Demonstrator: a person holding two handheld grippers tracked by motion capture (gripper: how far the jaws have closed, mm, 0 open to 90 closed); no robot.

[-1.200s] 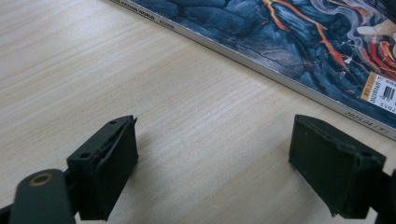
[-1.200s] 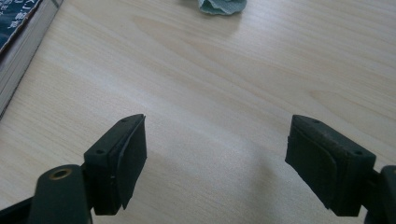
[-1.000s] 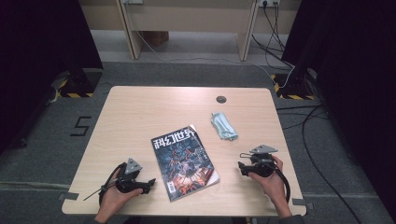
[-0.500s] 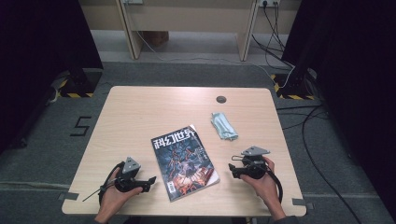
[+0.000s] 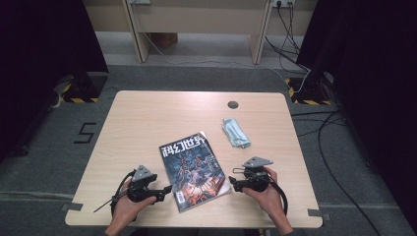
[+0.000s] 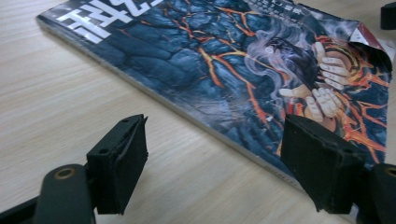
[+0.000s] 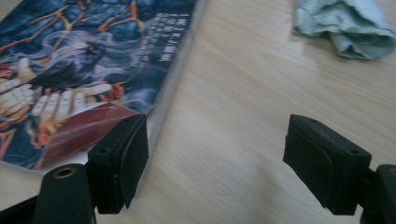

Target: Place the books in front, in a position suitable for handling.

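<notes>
While a pale wooden table (image 5: 147, 118) spreads beneath the scene, a magazine (image 5: 194, 169) lies flat near its front edge — between two hand-held tongs. Left gripper (image 5: 166, 190), jaws just narrowing yet apart, faces its spine; right gripper (image 5: 233, 184) gapes at its curled corner. Farther right lies a folded cloth (image 5: 235, 132).

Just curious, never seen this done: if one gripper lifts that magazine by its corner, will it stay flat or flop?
The magazine looks thin with a soft cover, so it would probably sag. Its near corner already curls up. Glossy paper may slip.
</notes>
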